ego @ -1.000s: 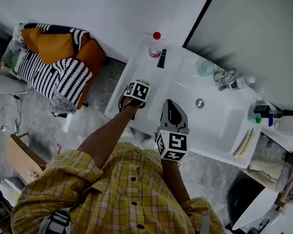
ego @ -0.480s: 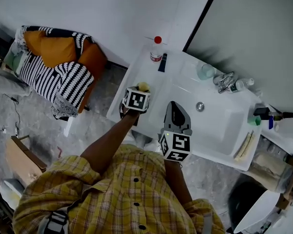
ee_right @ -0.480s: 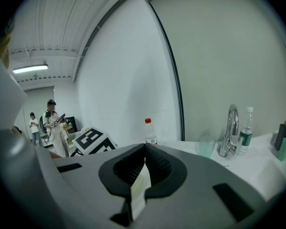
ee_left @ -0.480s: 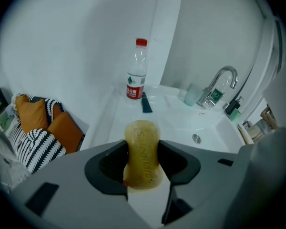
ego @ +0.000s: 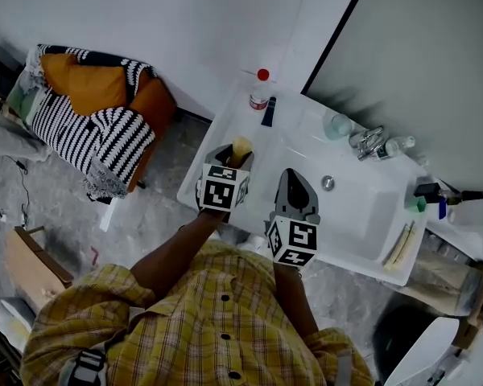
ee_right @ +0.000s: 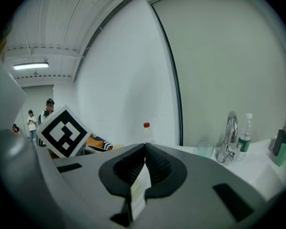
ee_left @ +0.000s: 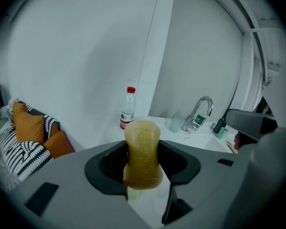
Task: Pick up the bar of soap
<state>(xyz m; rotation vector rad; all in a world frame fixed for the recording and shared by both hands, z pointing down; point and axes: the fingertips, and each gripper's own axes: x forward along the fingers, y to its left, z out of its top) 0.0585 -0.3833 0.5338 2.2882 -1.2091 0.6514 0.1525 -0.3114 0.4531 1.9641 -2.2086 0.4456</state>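
Note:
The yellowish bar of soap (ee_left: 142, 151) stands upright between the dark pads of my left gripper (ee_left: 143, 162), which is shut on it and holds it above the white counter. From the head view the soap (ego: 241, 146) shows at the tip of the left gripper (ego: 238, 154), over the left ledge of the sink (ego: 350, 219). My right gripper (ego: 291, 175) hangs over the sink's front edge. Its jaws are shut with nothing between them (ee_right: 144, 149).
A red-capped water bottle (ego: 259, 92) and a dark tube (ego: 268, 111) stand at the counter's back left. A tumbler (ego: 338, 124) and faucet (ego: 370, 141) sit behind the basin. A striped chair with orange cushions (ego: 97, 119) is on the left. People stand far off in the right gripper view.
The left gripper has risen and drawn back toward me with the soap, which now shows at its tip. The right gripper has barely moved.

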